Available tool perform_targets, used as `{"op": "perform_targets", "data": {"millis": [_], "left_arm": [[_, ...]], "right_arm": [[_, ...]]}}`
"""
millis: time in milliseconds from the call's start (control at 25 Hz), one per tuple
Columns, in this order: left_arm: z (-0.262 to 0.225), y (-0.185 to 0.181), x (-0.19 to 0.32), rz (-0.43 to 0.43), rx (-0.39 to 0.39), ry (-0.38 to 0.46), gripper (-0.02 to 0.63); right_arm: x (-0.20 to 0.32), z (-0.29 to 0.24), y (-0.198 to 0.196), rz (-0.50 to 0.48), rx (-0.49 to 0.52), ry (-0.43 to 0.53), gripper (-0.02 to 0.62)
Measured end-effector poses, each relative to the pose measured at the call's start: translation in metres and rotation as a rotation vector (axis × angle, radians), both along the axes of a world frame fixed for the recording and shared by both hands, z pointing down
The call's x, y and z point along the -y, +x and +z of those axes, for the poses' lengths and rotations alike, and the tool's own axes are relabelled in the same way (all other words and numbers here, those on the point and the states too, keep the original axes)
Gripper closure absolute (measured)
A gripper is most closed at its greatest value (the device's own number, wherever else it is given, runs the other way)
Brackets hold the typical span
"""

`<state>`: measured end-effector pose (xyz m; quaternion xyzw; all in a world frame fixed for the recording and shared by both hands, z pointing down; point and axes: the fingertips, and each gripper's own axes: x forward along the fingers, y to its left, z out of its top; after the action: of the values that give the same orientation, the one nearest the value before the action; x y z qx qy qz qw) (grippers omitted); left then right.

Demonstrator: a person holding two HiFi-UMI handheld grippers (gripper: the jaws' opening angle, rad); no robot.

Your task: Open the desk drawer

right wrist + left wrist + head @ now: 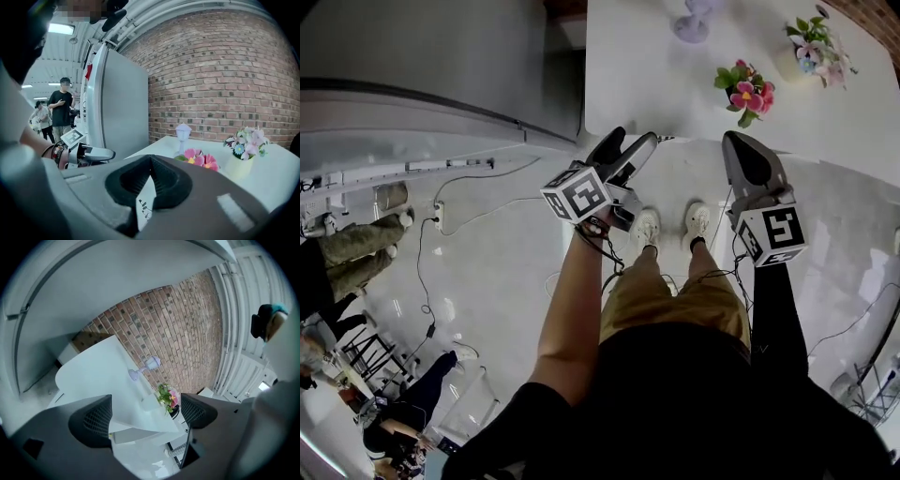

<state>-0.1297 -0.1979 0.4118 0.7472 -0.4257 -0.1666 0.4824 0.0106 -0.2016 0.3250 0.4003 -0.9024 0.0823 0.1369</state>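
Brick wall [211,70] backs a white desk [675,84] carrying a small lamp [694,19] and flower pots [745,91]. A pale panel [140,433] sits under the desk's near edge (perhaps the drawer front, I cannot tell). Both tools hang just short of the desk: the left gripper [628,148] gapes around nothing, and the right gripper [748,155] has its jaws pressed together, empty.

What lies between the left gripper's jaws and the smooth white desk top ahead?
Nothing: in the left gripper view, the left gripper and the white desk top have only open air between them.
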Motion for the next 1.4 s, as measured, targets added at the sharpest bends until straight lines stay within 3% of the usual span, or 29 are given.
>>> {"op": "perform_targets", "data": {"millis": [440,640,960,1080,1400], "left_arm": [[0.106,-0.004,-0.019,-0.156,-0.167,-0.166,0.141],[0.141,0.014,-0.012,-0.134,-0.275,-0.136,0.143],[0.182,0.036,0.011,-0.23,-0.45,-0.117,0.166],[0.198,0.035,0.014,-0.255,-0.431,-0.102,0.21],[0.22,0.035,0.023,-0.329,-0.469,-0.114,0.213]], "right_arm": [[0.004,0.073,-0.015,-0.082,0.041,-0.121,0.595],[0.01,0.099,-0.014,-0.092,0.053,-0.148,0.595],[0.005,0.133,-0.016,-0.124,0.099,-0.193,0.595],[0.002,0.14,-0.014,-0.122,0.102,-0.201,0.595],[-0.004,0.159,0.0,-0.123,0.12,-0.237,0.595]]}}
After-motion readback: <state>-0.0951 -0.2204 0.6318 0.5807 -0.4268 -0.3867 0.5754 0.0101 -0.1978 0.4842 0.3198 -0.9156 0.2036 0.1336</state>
